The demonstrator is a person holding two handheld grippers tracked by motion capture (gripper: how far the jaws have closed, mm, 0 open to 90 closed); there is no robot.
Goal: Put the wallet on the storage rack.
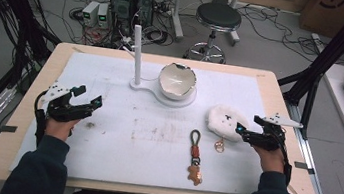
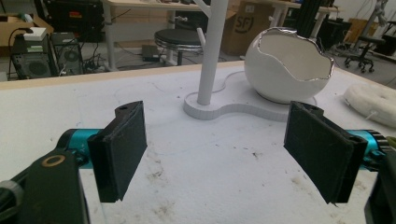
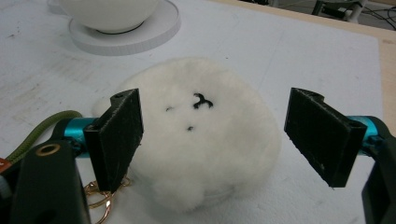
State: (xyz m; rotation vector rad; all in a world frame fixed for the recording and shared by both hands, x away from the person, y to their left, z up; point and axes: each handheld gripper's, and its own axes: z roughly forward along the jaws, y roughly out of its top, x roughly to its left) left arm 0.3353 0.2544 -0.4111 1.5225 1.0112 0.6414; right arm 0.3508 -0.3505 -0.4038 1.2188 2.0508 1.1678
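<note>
- High view, looking down on a pale wooden table (image 1: 280, 98) under a scuffed white mat (image 1: 111, 84): the right gripper (image 1: 247, 125), at right of frame, has its jaws spread wide just beside a round, fluffy white plush keychain (image 1: 222, 120) lying right of centre; nothing is held.
- At left of frame the left gripper (image 1: 88, 97) is likewise wide open and empty, poised over bare mat well apart from the plush.
- Below centre lies a second keychain (image 1: 195, 156): an olive braided cord loop, a red-brown clasp and a small tan bear-shaped charm.
- Upper centre, a glossy white eggshell-shaped bowl (image 1: 177, 81) with a jagged rim sits on a flat white stand (image 1: 157, 94) beside a slim upright white post (image 1: 137, 54).
- Right gripper view brings detail that the high view blurs: the plush's (image 3: 205, 140) woolly nap, small black stitched marks on its top, and a gold ring (image 3: 98, 196) at lower left of frame behind the near jaw. The olive cord (image 3: 37, 128) curls in at the left edge. The black padded jaws flank the plush without pressing it.
- Left gripper view shows the bowl (image 2: 287, 67) side-on at upper right, its broken edge trimmed in silver, the post (image 2: 212, 51) rising with a branching peg, and brown grime speckling the mat (image 2: 210, 163) between the parted jaws. The plush's edge (image 2: 373, 100) peeks in at far right.
</note>
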